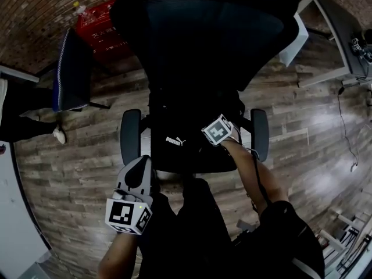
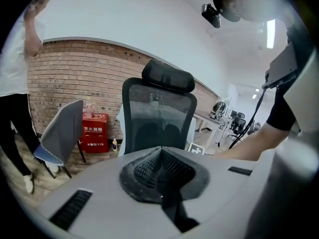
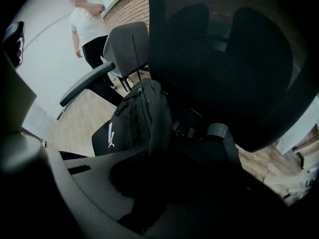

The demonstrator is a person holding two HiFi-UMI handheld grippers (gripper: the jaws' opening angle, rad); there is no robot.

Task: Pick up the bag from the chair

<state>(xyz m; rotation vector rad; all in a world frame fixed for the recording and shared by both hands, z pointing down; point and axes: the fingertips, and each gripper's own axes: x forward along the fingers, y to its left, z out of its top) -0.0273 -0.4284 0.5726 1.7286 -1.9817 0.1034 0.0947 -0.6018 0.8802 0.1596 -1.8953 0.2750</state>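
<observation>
Strap of the bag (image 3: 130, 126) on the chair (image 3: 224, 59) sat clamped in the right tool (image 3: 154, 183); left tool (image 2: 162, 176) was shut, empty.

Black bag (image 3: 135, 128) upright on black mesh chair (image 1: 203, 39) seat

The head view is dim and heavily bent at its edges, with black corners; the chair (image 1: 203, 45) and the bag (image 1: 180, 144) on it merge into 1 dark mass, while a pale glare lies on the wooden floor (image 1: 322, 118) to the right. The left gripper view is bright, lit by a ceiling light strip (image 2: 270, 34) at far right, and the left gripper (image 2: 160, 173), close to the lens, is soft. The right gripper view is underexposed: the bag barely parts from the chair back, and everything near sinks into shadow.
</observation>
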